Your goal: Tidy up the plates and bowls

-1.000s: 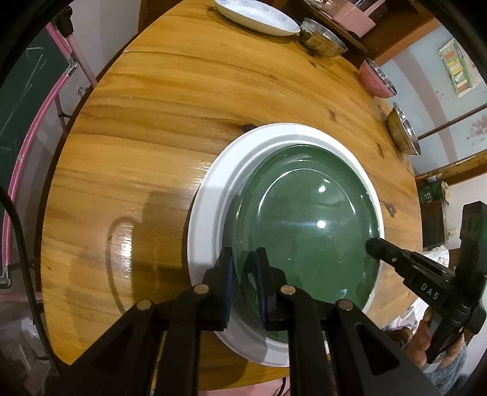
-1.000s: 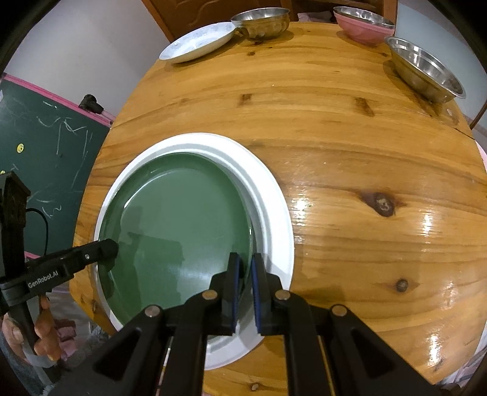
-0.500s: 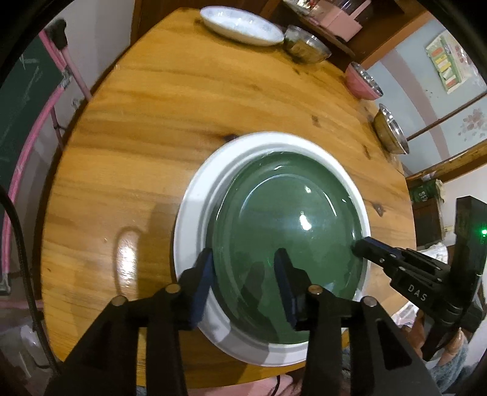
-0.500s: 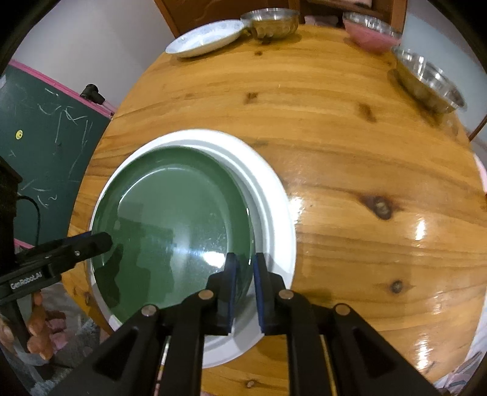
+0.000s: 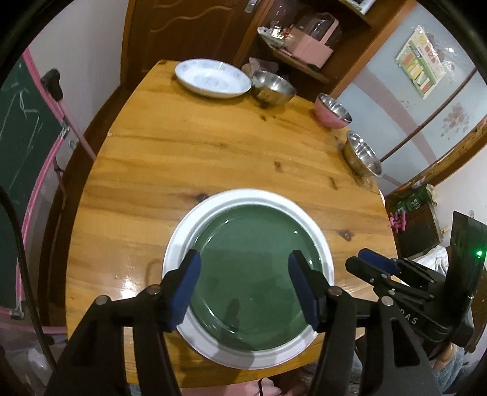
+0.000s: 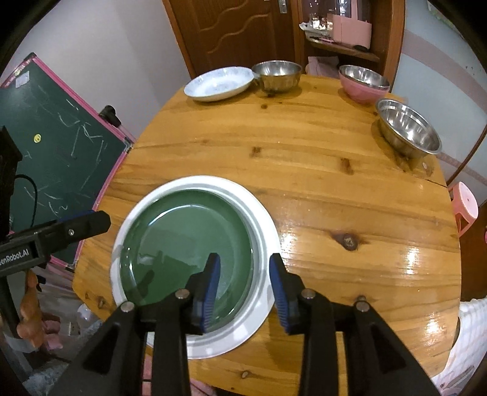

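Observation:
A green plate (image 5: 252,274) (image 6: 188,243) lies stacked on a larger white plate (image 5: 179,243) (image 6: 264,228) at the near edge of the round wooden table (image 5: 182,158). My left gripper (image 5: 243,286) is open and empty, raised above the green plate. My right gripper (image 6: 245,286) is open and empty above the plates' right rim; it also shows in the left wrist view (image 5: 377,268). At the far side stand a white patterned plate (image 5: 213,78) (image 6: 219,83), two steel bowls (image 6: 277,74) (image 6: 408,128) and a pink bowl (image 6: 363,83).
A green chalkboard with a pink frame (image 6: 51,152) leans left of the table. A wooden door (image 6: 237,30) and a shelf with a pink box (image 6: 350,27) stand behind. A pink stool (image 6: 465,204) is at the right.
Both grippers have let go of the green plate's rim, opened and pulled up and back. The green plate now rests on the white plate.

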Motion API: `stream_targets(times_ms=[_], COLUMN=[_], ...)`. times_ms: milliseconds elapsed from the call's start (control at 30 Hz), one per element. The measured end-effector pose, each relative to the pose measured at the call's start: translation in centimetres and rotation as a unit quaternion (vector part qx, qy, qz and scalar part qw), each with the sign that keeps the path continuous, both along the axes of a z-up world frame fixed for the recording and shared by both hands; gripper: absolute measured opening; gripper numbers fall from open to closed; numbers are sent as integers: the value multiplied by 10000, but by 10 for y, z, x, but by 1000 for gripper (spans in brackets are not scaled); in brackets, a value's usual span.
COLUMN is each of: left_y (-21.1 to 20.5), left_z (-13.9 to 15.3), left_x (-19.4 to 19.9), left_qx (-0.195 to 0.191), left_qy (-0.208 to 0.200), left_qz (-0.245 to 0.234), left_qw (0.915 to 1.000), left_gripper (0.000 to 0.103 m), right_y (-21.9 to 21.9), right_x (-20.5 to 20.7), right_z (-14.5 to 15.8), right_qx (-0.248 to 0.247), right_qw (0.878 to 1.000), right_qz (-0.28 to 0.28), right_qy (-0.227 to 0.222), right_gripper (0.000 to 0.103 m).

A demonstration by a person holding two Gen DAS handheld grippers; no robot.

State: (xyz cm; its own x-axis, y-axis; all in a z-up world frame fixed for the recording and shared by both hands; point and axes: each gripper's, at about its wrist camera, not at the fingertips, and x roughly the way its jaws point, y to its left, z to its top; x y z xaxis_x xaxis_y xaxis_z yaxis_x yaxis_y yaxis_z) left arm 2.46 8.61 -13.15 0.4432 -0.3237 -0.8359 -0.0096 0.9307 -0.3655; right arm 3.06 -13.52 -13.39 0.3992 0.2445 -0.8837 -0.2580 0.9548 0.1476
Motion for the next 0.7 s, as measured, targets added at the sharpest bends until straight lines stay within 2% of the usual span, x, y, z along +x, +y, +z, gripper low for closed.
stream_targets(times_ms=[400, 600, 700], left_y=[-6, -1, 5], left_z=[33, 65, 83], left_x=[12, 29, 41], left_qx=[208, 442, 515], left_qy=[-232, -493, -637], left_qz=[-131, -153, -94], left_qw=[9994, 9977, 9966], left_gripper=[59, 59, 62], right_y=[-2, -4, -6], right_x=[6, 27, 44], right_z=[12, 37, 53], right_qx=[153, 303, 334], right_qw=[9999, 9995, 9992], right_qz=[-4, 36, 17], right_qy=[-25, -105, -211], right_gripper=[33, 33, 33])
